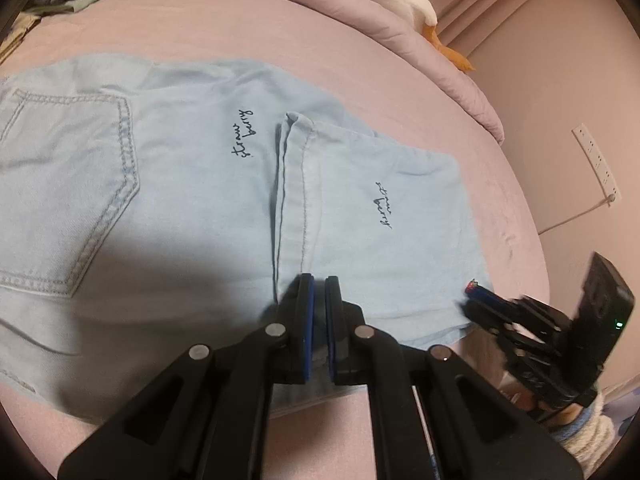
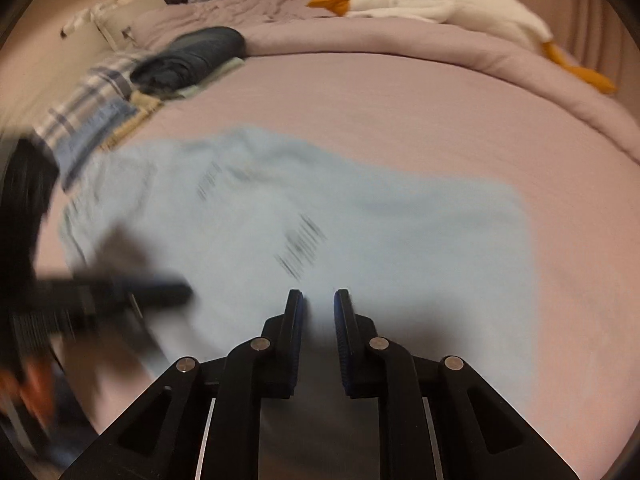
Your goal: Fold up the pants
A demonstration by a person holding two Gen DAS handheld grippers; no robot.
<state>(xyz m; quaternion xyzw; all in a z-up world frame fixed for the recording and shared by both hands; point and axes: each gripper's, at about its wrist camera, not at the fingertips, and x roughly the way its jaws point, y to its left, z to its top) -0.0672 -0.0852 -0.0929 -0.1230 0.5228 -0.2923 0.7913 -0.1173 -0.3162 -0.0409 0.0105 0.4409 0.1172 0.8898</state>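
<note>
Place: home bedroom | Seen: bed (image 2: pixel 400 112) in pink sheet, rolled quilt (image 2: pixel 400 44), stuffed goose (image 2: pixel 432 4), folded clothes (image 2: pixel 192 56), wall socket strip (image 1: pixel 596 164)

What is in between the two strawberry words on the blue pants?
In the left wrist view, the stitched hem of the folded-over leg lies between the two strawberry words on the pants. The right wrist view is too blurred to tell.

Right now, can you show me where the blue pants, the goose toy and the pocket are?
pants (image 1: pixel 192 208), left wrist view, flat seat area.
goose toy (image 2: pixel 460 8), right wrist view, white body.
pocket (image 1: pixel 68 184), left wrist view, middle of the stitched back pocket.
</note>
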